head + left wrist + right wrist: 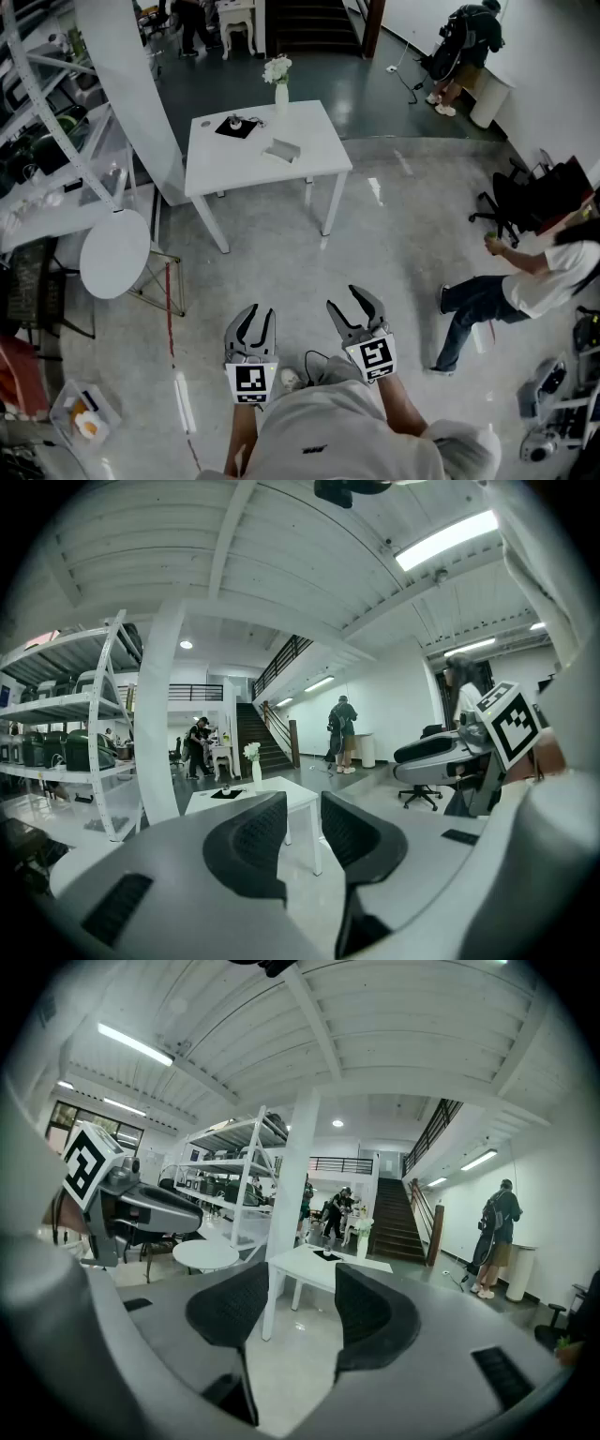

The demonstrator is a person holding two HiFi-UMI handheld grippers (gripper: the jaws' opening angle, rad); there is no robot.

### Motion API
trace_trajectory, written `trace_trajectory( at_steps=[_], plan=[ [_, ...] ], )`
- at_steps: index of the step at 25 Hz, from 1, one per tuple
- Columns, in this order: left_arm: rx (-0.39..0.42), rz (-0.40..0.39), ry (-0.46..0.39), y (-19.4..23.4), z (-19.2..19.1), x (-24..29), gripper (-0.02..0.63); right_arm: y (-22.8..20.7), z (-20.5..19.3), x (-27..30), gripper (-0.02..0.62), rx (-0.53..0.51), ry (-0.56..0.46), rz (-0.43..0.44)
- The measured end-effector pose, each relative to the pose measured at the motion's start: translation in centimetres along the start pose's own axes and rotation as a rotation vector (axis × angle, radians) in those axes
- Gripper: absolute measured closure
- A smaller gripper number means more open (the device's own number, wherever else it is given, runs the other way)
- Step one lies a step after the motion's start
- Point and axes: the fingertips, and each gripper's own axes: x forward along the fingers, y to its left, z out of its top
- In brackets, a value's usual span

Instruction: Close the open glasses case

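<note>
The head view alone shows the glasses case (281, 149), a small grey shape lying on the white table (317, 131) well ahead, beside a black mat (236, 127) (a vase of flowers (279, 84) stands at the far edge). Both gripper views catch that table, but the case is too small to make out there. The left gripper (259, 317) and right gripper (343, 302) hang near the person's body, jaws parted and holding nothing.

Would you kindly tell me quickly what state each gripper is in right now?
Left gripper: open, holding nothing.
Right gripper: open, holding nothing.
</note>
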Motion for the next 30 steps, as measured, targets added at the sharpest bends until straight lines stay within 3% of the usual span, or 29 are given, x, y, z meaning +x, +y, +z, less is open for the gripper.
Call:
trace_trajectory(
  at_steps=[14,30],
  plan=[
    [0.025,0.000,-0.003,0.9,-0.2,2.0,0.469,0.4,0.2,1.8,0.370,0.071,0.009,-0.008],
    [0.018,0.053,0.034,3.9,0.8,14.9,0.471,-8.1,0.2,12.3,0.383,0.069,0.019,0.054]
  ],
)
